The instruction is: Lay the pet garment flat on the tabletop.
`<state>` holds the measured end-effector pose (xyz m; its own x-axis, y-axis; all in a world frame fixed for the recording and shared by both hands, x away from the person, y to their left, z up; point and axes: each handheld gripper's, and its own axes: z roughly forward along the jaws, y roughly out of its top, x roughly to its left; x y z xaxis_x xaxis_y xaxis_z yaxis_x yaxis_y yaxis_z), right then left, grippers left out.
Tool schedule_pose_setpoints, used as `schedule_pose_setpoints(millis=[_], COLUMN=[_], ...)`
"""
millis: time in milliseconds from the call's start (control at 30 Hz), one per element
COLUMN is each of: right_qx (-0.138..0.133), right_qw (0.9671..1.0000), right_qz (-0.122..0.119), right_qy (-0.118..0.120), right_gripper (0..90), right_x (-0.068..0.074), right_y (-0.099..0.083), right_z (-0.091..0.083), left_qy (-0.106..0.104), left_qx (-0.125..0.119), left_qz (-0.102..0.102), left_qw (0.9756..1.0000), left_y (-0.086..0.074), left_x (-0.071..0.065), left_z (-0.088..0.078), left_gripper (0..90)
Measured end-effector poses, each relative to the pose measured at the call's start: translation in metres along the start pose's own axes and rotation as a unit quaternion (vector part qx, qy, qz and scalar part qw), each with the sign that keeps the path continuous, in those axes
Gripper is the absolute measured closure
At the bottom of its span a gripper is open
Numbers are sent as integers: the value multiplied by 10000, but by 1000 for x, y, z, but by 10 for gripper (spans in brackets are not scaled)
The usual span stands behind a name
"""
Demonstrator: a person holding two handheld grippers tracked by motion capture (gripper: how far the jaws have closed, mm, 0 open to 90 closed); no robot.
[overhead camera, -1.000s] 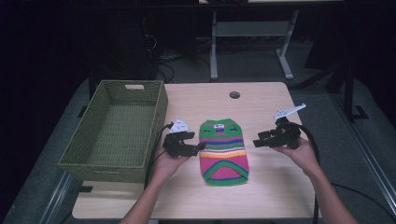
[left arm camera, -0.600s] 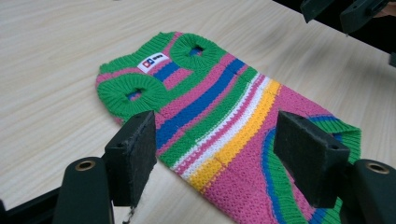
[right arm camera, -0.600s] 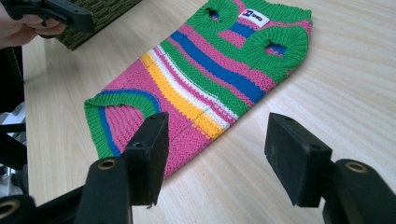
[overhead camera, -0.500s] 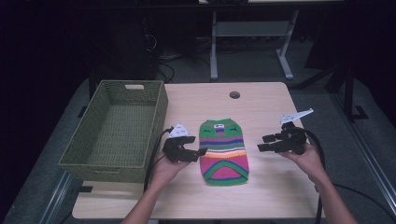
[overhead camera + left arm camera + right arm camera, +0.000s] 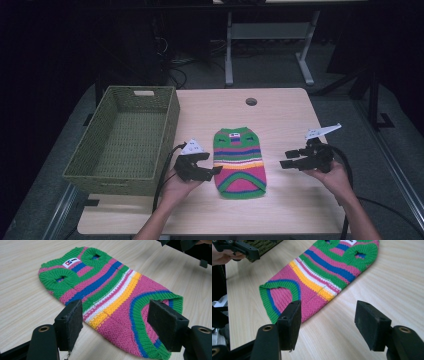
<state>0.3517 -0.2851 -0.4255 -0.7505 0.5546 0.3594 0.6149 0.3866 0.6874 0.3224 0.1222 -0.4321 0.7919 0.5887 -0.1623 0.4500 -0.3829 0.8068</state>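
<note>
— Where is the striped sweater (image 5: pixel 239 161) lying?

— It is lying flat on the table (image 5: pixel 280 115), near its middle, right of the wicker basket (image 5: pixel 125 140).

— And the grippers?

— The left gripper (image 5: pixel 212 163) is hovering just beside the sweater's left edge, the right gripper (image 5: pixel 285 159) a little off its right edge. Both have just been opening; jaws are standing wide, gripping nothing.

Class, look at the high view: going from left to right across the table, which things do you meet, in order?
green woven basket → left gripper → striped knitted sweater → right gripper.
</note>
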Motion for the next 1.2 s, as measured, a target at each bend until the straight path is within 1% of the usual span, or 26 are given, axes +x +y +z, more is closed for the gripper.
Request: schedule_pose_setpoints(millis=[300, 367, 433, 600, 700, 833, 867, 900, 933, 1033, 1067, 1200], right_qx=[-18, -44, 0, -55, -67, -73, -82, -47, -61, -95, -91, -128], right_qw=[10000, 10000, 10000, 10000, 10000, 9999, 9999, 9999, 9999, 9999, 9998, 9998], right_qz=[-20, -3, 27, 21, 23, 17, 61, 34, 85, 62, 49, 84], right_qy=[-27, -24, -29, -49, -53, -87, -81, -102, -103, -124, -142, -151], right_gripper=[368, 366, 353, 346, 340, 335, 334, 329, 328, 327, 327, 322], right_x=[2, 2, 3, 5, 5, 6, 7, 6, 7, 9, 9, 9], right_y=[-10, -13, -15, -19, -22, -26, -28, -29, -30, -32, -35, -41], right_z=[-4, -6, -7, -9, -10, -12, -13, -13, -15, -17, -18, -21], left_qy=[-42, -61, -79, -114, -117, -91, -87, -93, -82, -88, -74, -75], left_qx=[19, 20, 24, 35, 56, 65, 81, 78, 82, 83, 98, 116], left_qz=[36, 34, 49, 61, 88, 60, 43, 29, 52, 51, 80, 81], left_qw=[10000, 10000, 10000, 9999, 9999, 9999, 9999, 9999, 9999, 9999, 9999, 9999], left_y=[-6, -7, -8, -11, -12, -14, -15, -16, -17, -18, -18, -20], left_x=[-4, -6, -8, -10, -11, -11, -12, -12, -12, -13, -14, -15], left_z=[-3, -3, -5, -6, -6, -8, -8, -8, -9, -10, -11, -12], left_gripper=[281, 281, 280, 277, 272, 257, 250, 246, 242, 231, 228, 222])
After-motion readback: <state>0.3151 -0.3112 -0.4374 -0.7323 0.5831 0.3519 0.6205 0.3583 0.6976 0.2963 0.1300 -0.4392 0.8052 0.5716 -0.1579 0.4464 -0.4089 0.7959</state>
